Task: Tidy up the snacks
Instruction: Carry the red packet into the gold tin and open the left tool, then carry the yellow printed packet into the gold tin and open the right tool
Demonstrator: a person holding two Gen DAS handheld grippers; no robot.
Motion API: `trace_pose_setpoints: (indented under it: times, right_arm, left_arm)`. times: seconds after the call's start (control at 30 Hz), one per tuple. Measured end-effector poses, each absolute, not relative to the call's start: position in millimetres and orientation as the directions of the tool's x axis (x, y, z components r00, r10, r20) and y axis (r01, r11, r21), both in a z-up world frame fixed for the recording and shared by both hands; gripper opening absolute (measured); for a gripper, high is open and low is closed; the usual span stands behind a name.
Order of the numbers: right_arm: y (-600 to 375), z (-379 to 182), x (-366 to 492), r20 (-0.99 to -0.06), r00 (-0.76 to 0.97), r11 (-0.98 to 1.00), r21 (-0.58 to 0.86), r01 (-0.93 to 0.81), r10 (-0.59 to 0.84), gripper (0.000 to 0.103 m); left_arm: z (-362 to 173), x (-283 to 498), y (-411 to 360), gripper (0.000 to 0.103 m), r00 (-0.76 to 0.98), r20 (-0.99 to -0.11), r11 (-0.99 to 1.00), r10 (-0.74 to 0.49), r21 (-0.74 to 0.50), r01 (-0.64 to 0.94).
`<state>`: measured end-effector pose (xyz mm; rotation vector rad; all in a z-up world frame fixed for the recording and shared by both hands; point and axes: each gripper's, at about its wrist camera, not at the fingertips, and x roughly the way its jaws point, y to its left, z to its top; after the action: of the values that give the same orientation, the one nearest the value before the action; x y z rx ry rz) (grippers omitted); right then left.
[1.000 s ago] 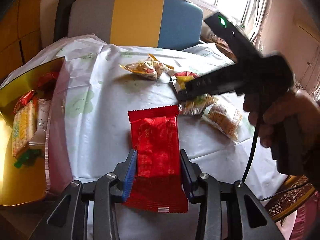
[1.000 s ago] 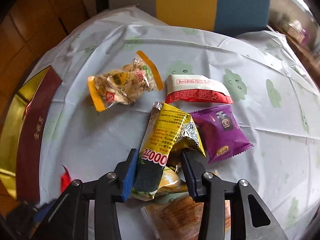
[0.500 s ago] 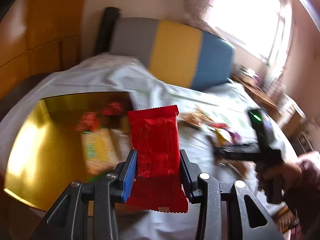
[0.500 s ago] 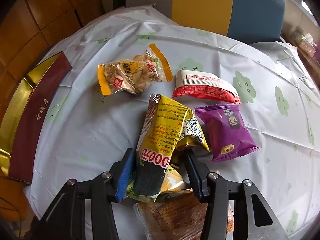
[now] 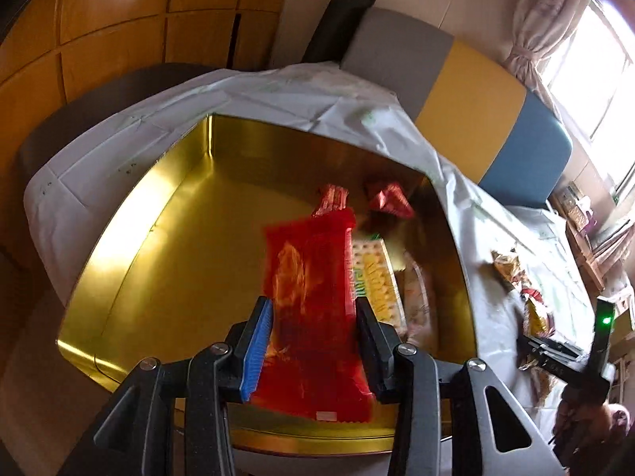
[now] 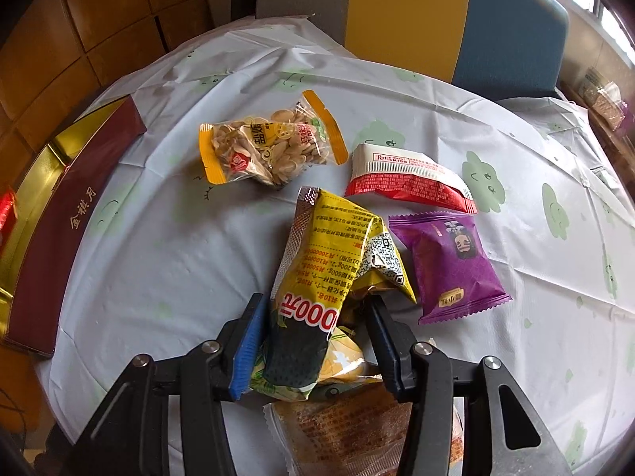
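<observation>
- Leftmost, the left gripper [image 5: 313, 337] holds a flat red foil snack packet [image 5: 313, 317] clamped between its blue-padded finger and black finger, above the open gold metal tin [image 5: 166, 246].
- Beyond the packet's far end, inside the tin, lie a red twisted wrapper [image 5: 331, 200] and a small red foil pouch [image 5: 391, 200]; just right of the black finger sits a yellow-green cracker pack [image 5: 375, 277].
- Right of the tin, the white tablecloth with green prints [image 6: 178, 238] carries the loose snacks – the tin's maroon outer wall [image 6: 75, 230] shows far left of the right tongs.
- Ahead and left of the right gripper [image 6: 313, 337] lies a clear bag of pale seeds with orange ends [image 6: 270, 146].
- Between its fingers the right gripper pinches a crumpled yellow printed bag [image 6: 321, 277], raised over a brown cake in a clear wrapper [image 6: 357, 424] beneath the jaws.
- Ahead and right sits a white-and-red wafer packet [image 6: 408, 178]; just right of the black finger – touching the yellow bag's corner – lies a purple foil packet [image 6: 452, 265].
</observation>
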<state>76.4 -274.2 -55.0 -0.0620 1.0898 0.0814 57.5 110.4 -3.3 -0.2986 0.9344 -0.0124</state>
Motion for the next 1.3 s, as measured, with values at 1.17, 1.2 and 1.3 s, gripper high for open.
trace_pose_setpoints:
  times: [1.17, 1.2, 1.3]
  right_arm:
    - [-267.0, -58.8, 55.7, -0.791, 0.611, 0.993, -0.09, -0.077, -0.024, 0.052]
    - [-267.3, -58.9, 55.6, -0.789, 0.613, 0.993, -0.088, -0.076, -0.023, 0.052]
    - [-268.2, -59.3, 54.6, -0.782, 0.623, 0.994, -0.085, -0.074, -0.02, 0.052]
  left_arm:
    - [32.0, 15.3, 86.7, 0.042, 0.714, -0.695, 0.993, 0.087, 0.004, -0.117]
    - [32.6, 14.3, 85.6, 0.042, 0.717, -0.691, 0.993, 0.09, 0.011, -0.114]
    - [33.3, 11.4, 83.3, 0.042, 0.726, -0.68, 0.994, 0.098, 0.027, -0.109]
